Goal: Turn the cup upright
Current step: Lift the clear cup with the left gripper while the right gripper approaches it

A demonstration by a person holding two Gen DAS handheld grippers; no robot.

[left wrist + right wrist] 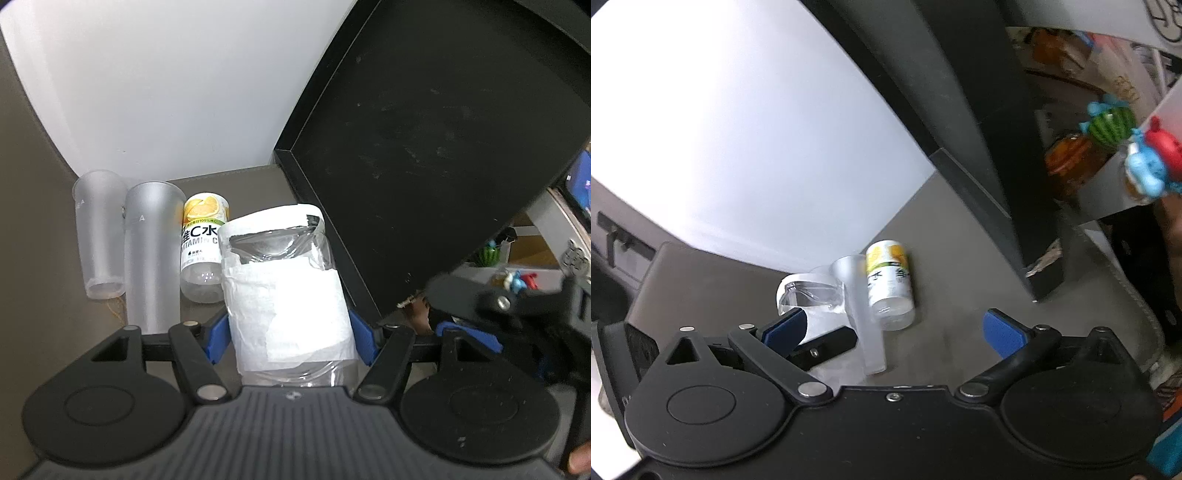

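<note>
My left gripper (290, 328) is shut on a clear plastic cup (284, 280) wrapped in white paper, its blue pads pressing both sides. The cup's open mouth points away from me, toward the wall. In the right wrist view the same cup (809, 295) shows at the left with the left gripper's blue pad on it. My right gripper (901, 332) is open and empty, hovering over the grey table (945, 280). It also shows blurred at the right of the left wrist view (491, 306).
Two frosted tumblers (151, 258) (99, 236) and a vitamin C bottle (203, 247) lie on the table left of the held cup. A large black panel (424, 147) stands at the right. Small toy figures (1145, 162) sit on a shelf at far right.
</note>
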